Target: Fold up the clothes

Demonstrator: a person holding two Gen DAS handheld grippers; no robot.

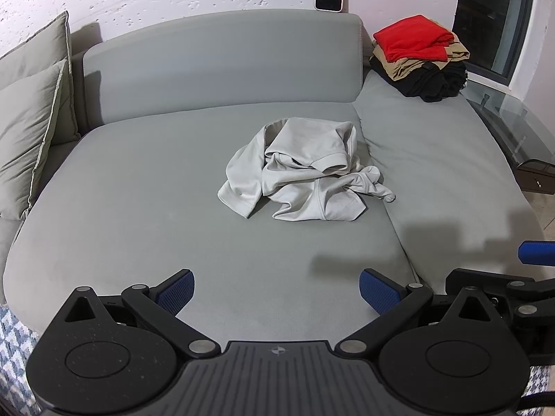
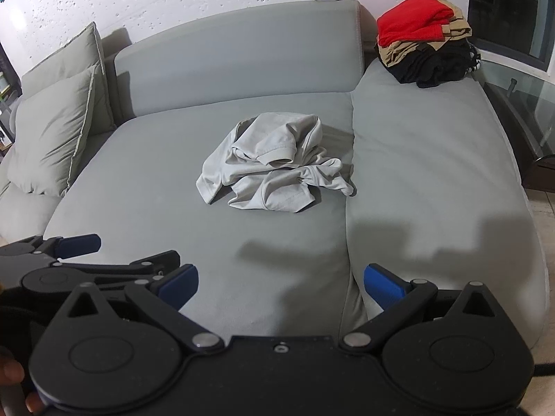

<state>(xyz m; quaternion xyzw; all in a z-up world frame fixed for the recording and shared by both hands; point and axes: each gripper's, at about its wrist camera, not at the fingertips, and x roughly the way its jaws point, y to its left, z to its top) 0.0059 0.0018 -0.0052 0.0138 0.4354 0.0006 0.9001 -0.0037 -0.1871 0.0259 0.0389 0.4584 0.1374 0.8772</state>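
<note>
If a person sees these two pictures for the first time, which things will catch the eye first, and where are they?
A crumpled light grey shirt lies in a heap in the middle of the grey sofa, still unfolded. At the far right corner a stack of folded clothes stands out, with a bright red piece on top. Near the camera, the left tool and right tool are both open and hold nothing.

No readable text, label, brand or number anywhere in either view.
</note>
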